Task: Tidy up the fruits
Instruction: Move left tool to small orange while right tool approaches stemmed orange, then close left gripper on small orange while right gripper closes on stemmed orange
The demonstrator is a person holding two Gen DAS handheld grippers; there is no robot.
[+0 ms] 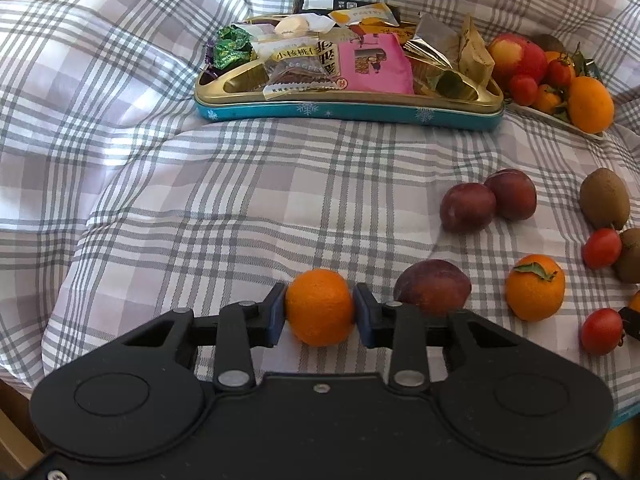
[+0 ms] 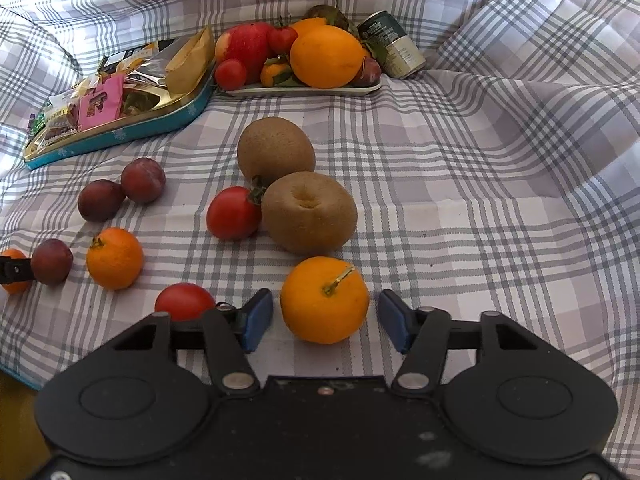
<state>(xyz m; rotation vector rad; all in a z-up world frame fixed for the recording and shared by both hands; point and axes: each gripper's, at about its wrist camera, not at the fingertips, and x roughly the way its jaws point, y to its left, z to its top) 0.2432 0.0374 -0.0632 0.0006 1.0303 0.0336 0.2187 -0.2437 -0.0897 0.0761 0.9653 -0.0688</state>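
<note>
Mandarin [image 1: 320, 307] pinched between left gripper [image 1: 320, 310] fingers at lower centre on checked bedcover [image 1: 240, 200], stemmed orange [image 2: 325, 300] untouched between parted right gripper [image 2: 325, 314] fingers, snack tin [image 1: 348, 114] packet lettered 小核桃, can [image 2: 394, 46] beside fruit plate [image 2: 304, 90] only in right view.

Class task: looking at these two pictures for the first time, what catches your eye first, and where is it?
Nearest, the left gripper pinches a small orange, and the right gripper brackets a stemmed orange without touching it. Behind, a snack tin sits beside a piled fruit plate.
</note>
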